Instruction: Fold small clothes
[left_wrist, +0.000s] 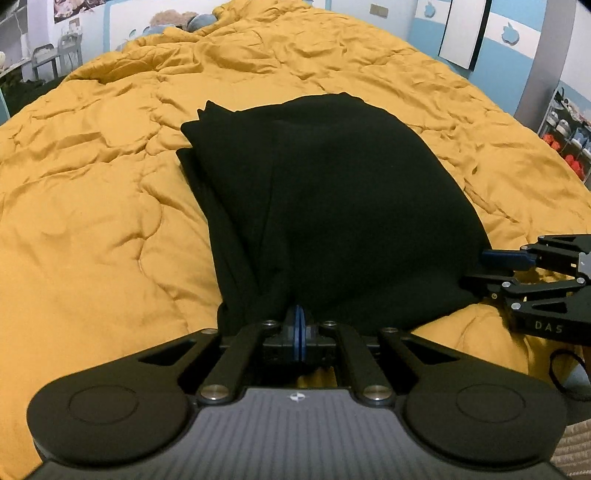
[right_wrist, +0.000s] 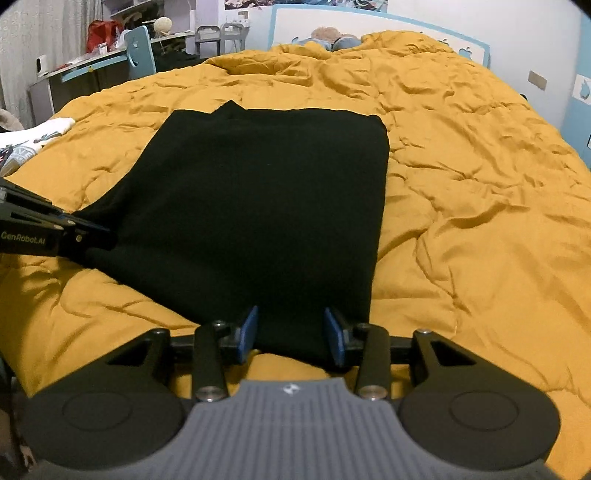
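a rumpled mustard-yellow quilt (right_wrist: 461, 192) is covering the whole bed, and a black garment (right_wrist: 258, 206), folded into a rough rectangle, is lying on it near the middle, its near edge reaching both tongs. a white printed piece of clothing (right_wrist: 33, 142) is sitting at the far left edge of the quilt. the left gripper (left_wrist: 300, 325) is pinching the garment's near left corner, blue pads together on the cloth. the right gripper (right_wrist: 291, 334) is standing with its pads apart, the garment's near right edge lying between them unpressed.
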